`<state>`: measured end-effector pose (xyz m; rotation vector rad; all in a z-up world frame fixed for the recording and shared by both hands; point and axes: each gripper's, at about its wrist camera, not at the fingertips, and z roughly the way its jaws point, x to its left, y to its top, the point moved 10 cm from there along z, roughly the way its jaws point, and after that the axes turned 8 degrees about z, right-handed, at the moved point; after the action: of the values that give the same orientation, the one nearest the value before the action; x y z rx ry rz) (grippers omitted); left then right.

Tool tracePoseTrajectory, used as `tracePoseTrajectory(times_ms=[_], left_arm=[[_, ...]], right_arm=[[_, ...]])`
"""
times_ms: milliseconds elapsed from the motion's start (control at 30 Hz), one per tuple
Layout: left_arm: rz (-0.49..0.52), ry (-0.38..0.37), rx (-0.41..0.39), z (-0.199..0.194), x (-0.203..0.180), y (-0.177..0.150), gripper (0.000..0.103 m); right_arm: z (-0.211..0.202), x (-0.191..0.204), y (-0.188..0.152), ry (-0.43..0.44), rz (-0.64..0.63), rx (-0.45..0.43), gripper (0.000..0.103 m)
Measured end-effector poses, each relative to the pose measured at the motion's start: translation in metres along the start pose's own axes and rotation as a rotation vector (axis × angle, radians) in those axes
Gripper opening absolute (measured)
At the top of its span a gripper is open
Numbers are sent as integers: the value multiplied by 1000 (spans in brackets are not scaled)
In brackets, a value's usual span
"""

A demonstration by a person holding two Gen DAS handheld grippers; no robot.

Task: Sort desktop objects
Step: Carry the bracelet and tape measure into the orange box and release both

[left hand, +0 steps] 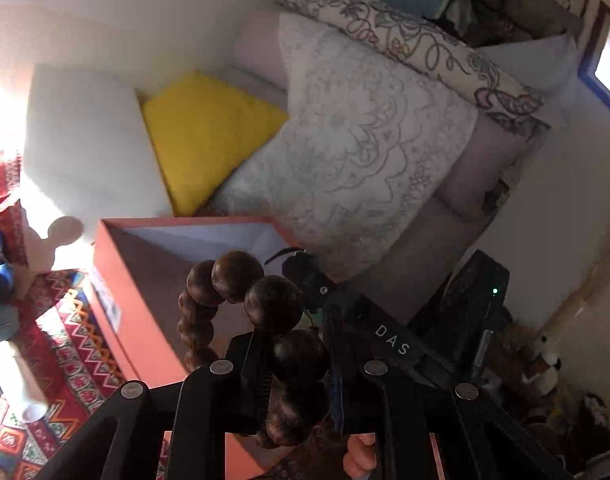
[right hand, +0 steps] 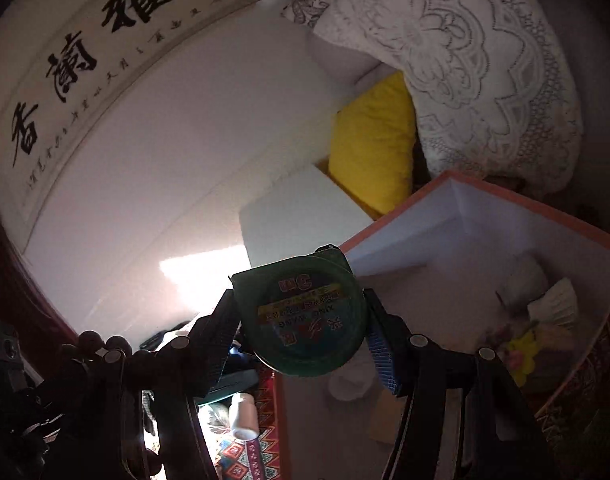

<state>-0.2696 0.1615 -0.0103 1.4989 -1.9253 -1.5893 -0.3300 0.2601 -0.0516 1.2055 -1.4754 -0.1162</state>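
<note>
Closest to the left wrist camera, the left gripper [left hand: 289, 364] has its black fingers pinched on a wooden bead bracelet [left hand: 241, 320], a loop of large, round, dark brown polished beads that rises above the fingertips and droops to one side; the grip looks chosen to carry the loop clear of the table rather than drag it. The right gripper [right hand: 305, 328] clamps a tape measure [right hand: 305, 316] by its flat sides, a dark green rounded plastic case with a circular printed label facing the lens, so its bulk sits squarely between the ribbed pads. Just beyond both tools stands the orange box [left hand: 117, 276], a rigid cardboard carton with a pale lining and open top; in the right wrist view it already holds several pale items and something yellow, too dim to name. Both held objects hover near its rim, which suggests they are meant to be dropped inside. Under the box lies a patterned woven cloth [left hand: 69, 320] in red zigzags, with a white cylindrical bottle [left hand: 21, 388] lying on it. Farther back sit a yellow cushion [left hand: 209, 136], a lace-covered pillow [left hand: 357, 148] and, in the right view, a framed calligraphy scroll [right hand: 105, 40] on the wall.
</note>
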Motion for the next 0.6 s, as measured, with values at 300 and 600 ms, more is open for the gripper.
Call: tracePoseTrajectory(times_ms=[300,600], left_arm=[[8,-48,127,80,-15,-13,27],[25,72,104,81,1,-14,93]], right_arm=[[1,-73,28,-126,51,-17,63],[8,-97,24,-390,-68,-31,96]])
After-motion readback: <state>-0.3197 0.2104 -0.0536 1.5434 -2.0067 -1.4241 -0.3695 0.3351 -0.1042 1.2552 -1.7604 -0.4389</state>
